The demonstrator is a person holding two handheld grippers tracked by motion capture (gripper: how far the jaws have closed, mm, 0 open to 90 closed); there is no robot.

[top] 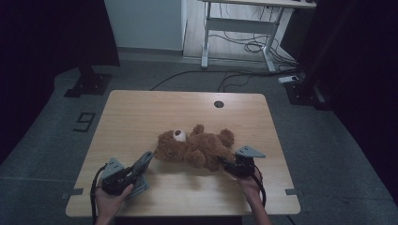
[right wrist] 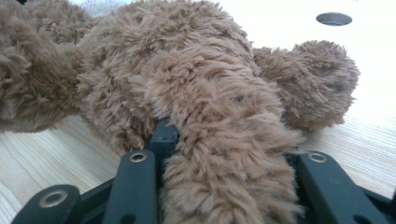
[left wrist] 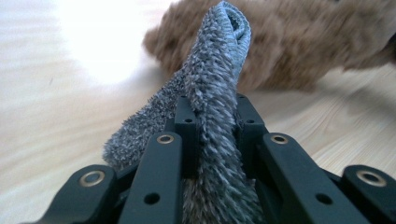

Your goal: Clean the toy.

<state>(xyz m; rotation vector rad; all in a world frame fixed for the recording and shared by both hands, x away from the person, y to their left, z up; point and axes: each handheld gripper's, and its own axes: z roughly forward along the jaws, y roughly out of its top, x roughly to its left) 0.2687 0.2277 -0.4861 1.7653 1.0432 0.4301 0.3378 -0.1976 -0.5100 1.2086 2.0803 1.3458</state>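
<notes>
Jaws of right gripper (top: 228, 165) around teddy bear (top: 195, 147) leg, table (top: 141, 117) beneath.

grey cloth (left wrist: 215, 93) base cut off, right jaw — buried in teddy (right wrist: 196, 93) fur

A brown teddy bear (top: 195, 147) with a white muzzle, a grey fuzzy cloth (left wrist: 212, 93), a pale wood-grain table (top: 141, 117).
</notes>
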